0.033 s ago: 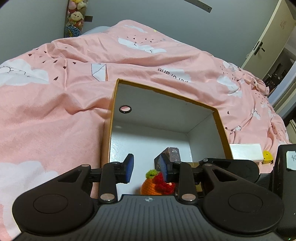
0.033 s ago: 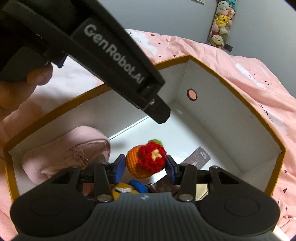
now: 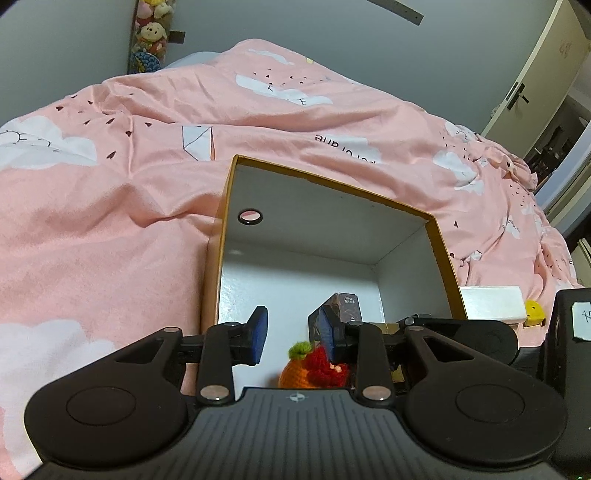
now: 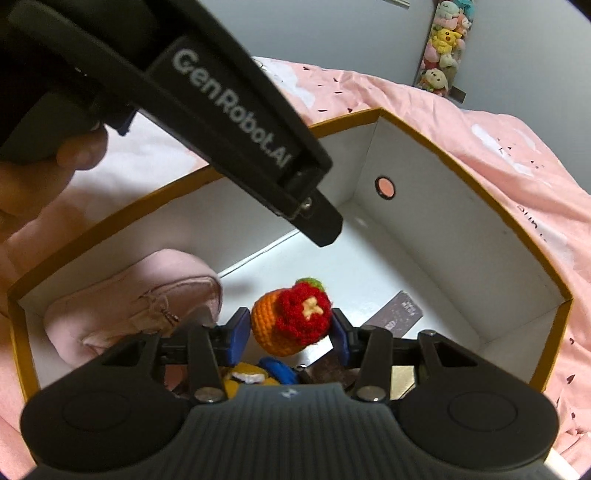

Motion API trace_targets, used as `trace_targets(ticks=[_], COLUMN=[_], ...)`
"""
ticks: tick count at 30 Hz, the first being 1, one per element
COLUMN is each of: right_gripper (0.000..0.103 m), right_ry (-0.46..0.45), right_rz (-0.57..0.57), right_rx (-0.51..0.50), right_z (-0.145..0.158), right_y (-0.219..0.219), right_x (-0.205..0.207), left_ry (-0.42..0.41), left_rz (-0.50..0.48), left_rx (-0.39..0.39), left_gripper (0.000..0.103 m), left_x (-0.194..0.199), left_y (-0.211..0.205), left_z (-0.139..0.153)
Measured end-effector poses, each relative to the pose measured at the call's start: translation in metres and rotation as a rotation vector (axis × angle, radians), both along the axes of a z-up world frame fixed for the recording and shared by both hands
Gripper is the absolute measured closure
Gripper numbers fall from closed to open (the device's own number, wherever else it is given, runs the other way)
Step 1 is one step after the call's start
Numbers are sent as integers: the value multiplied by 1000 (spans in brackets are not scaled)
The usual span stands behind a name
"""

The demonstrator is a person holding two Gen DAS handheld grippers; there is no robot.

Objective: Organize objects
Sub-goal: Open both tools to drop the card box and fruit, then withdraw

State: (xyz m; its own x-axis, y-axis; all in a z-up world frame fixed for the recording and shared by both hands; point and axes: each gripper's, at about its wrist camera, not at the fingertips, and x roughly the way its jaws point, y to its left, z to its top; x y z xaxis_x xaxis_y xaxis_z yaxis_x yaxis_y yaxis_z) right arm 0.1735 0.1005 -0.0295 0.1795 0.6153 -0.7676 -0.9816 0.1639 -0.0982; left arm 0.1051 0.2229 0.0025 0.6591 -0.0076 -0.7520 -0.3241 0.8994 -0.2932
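Observation:
An open cardboard box (image 3: pixel 332 184) (image 4: pixel 443 147) with white inner walls lies on a pink bedspread (image 3: pixel 110 221). My right gripper (image 4: pixel 290 332) hangs inside it, pads shut on an orange crochet toy with a red flower (image 4: pixel 295 317) (image 3: pixel 314 369), held above the box floor. My left gripper (image 3: pixel 293 334) hovers over the near rim. Its jaws are opening, and only the box wall shows through the gap between them. In the right wrist view its black body (image 4: pixel 229 122) crosses above the box, held by a hand (image 4: pixel 37 184).
Inside the box lie a pink zip pouch (image 4: pixel 140 306), a dark small carton (image 4: pixel 399 314) (image 3: pixel 345 308) and a yellow-and-blue toy (image 4: pixel 258 373). A white box (image 3: pixel 491 302) and a yellow object (image 3: pixel 533 312) sit beside the box. Hanging plush toys (image 3: pixel 151 33) and a door (image 3: pixel 535 74) stand behind.

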Motion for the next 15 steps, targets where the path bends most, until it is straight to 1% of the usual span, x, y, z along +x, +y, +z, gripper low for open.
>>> trace_targets(ticks=[5, 7, 11, 15], right_gripper=[54, 54, 50, 50], right_ry=[-10, -12, -18, -22], right_rz=[8, 9, 0, -16], right_rx=[-9, -6, 10, 36], right_z=[0, 0, 6, 14], right_y=[0, -2, -8, -16], right_x=[0, -2, -2, -2], left_ry=[2, -2, -7, -19], left_rz=[-5, -8, -11, -25], left_rx=[55, 57, 57, 75], left_gripper=[67, 63, 62, 62], left_x=[0, -1, -1, -1], left_y=[-8, -10, -11, -18], left_z=[0, 0, 1, 8])
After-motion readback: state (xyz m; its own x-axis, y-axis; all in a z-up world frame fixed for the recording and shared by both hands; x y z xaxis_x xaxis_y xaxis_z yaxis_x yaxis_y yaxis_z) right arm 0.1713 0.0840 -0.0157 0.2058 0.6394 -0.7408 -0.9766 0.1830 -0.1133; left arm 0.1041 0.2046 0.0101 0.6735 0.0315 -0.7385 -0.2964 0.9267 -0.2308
